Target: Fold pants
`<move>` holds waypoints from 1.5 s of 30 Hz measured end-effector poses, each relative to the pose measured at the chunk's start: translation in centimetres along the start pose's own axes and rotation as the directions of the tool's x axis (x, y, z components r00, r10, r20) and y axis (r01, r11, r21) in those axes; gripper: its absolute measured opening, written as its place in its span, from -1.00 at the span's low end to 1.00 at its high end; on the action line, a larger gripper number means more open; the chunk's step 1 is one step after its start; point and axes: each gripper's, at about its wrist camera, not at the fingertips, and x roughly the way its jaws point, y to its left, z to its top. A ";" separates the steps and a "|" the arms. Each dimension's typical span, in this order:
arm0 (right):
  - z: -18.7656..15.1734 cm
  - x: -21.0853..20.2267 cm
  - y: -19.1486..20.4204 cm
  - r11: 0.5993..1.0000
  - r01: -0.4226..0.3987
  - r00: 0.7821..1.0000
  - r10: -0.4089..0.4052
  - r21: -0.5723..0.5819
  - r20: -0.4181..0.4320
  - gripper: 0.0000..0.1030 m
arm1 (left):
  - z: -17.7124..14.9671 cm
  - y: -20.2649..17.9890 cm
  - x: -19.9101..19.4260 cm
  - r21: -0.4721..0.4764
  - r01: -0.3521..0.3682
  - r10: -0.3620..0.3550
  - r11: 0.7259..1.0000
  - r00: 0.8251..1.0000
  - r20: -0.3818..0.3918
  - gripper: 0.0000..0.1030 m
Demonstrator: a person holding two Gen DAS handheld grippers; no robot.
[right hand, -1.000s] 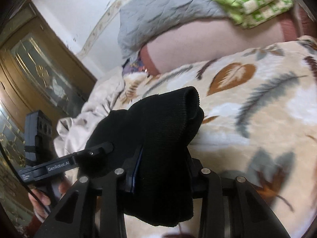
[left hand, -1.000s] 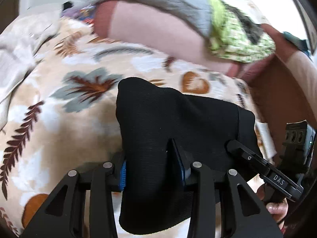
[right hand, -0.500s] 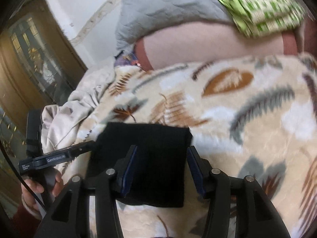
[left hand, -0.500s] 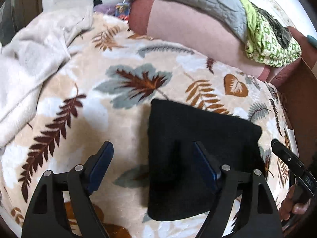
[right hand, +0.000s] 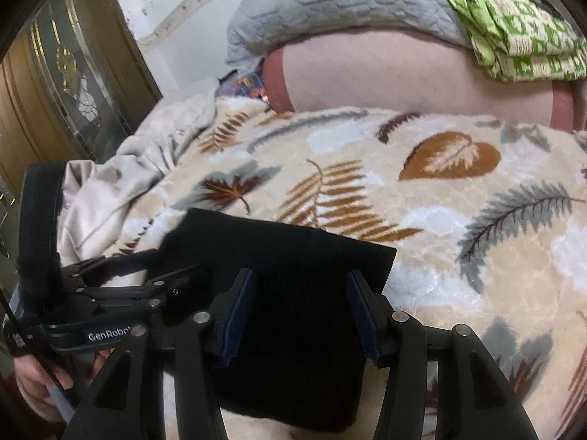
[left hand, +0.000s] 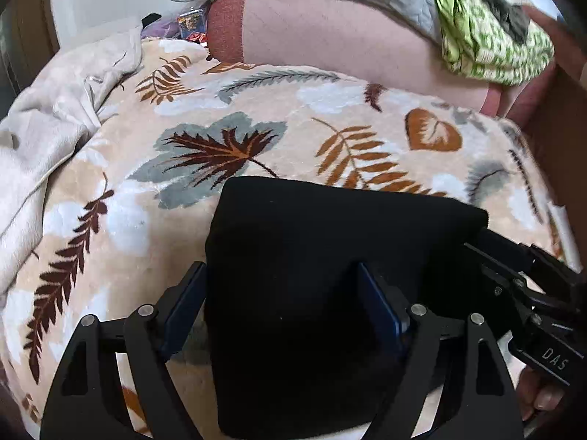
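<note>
1. Left wrist view: our left gripper stands wide, jaws having just opened, released over the folded black pants lying flat on the leaf-patterned blanket by its near edge.
2. Right wrist view: our right gripper, jaws just parted, straddles the pants without pressing them.

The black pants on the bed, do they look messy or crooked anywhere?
Nothing stands out. The black pants lie flat as a neat folded rectangle on the leaf-print blanket, with straight edges. Only the beige sheet beside them is rumpled.
</note>
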 end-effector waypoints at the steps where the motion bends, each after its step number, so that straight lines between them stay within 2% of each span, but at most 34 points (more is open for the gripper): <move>1: 0.0 0.4 -0.2 1.000 0.006 1.000 -0.006 0.008 -0.008 0.03 | 0.0 -0.1 0.3 0.006 -0.001 0.001 1.000 1.000 -0.001 0.63; 5: -0.2 2.3 -1.1 0.999 0.017 0.998 -0.015 0.030 -0.054 0.04 | 0.2 0.2 1.5 -0.021 0.040 -0.040 0.999 0.999 -0.021 0.67; 10: -0.1 3.0 -0.5 0.999 0.036 0.997 -0.037 -0.010 -0.062 0.14 | 0.2 0.1 1.9 -0.033 0.045 -0.046 0.998 0.999 -0.027 0.72; 21: -1.4 -2.5 1.1 0.998 0.045 0.999 -0.045 -0.042 -0.011 0.18 | -0.9 0.0 -1.1 0.000 0.016 -0.015 1.000 1.000 -0.027 0.71; 25: -3.1 -3.2 0.9 0.996 0.074 0.997 -0.076 -0.046 -0.032 0.18 | -2.1 0.3 -1.7 -0.022 0.017 -0.017 1.000 0.999 -0.028 0.71; 30: -4.2 -1.6 -0.3 0.998 0.067 0.994 -0.065 0.020 -0.092 0.18 | -3.2 0.0 -1.5 -0.046 0.010 -0.011 0.999 1.000 -0.026 0.71; 33: -3.9 -3.1 0.2 0.996 0.082 0.996 -0.081 0.026 -0.048 0.18 | -3.4 -0.4 -2.7 -0.029 0.000 -0.001 1.000 1.000 -0.006 0.71; 36: -3.3 -5.5 1.0 0.996 0.087 0.996 -0.087 0.018 0.024 0.20 | -3.5 -0.5 -4.6 -0.012 -0.031 0.031 0.999 0.998 0.061 0.71; 39: -2.9 -7.4 1.8 0.997 0.076 0.992 -0.079 0.029 0.095 0.34 | -3.6 -0.4 -6.3 -0.027 -0.033 0.036 0.999 0.993 0.111 0.71; 42: -2.5 -8.1 2.7 0.995 0.103 0.987 -0.104 0.015 0.126 0.39 | -3.7 -0.4 -7.7 -0.035 -0.042 0.047 0.999 0.988 0.150 0.71; 45: -2.2 -8.4 3.3 0.994 0.104 0.986 -0.105 0.014 0.133 0.55 | -3.9 -0.4 -8.7 -0.030 -0.066 0.071 0.997 0.980 0.184 0.71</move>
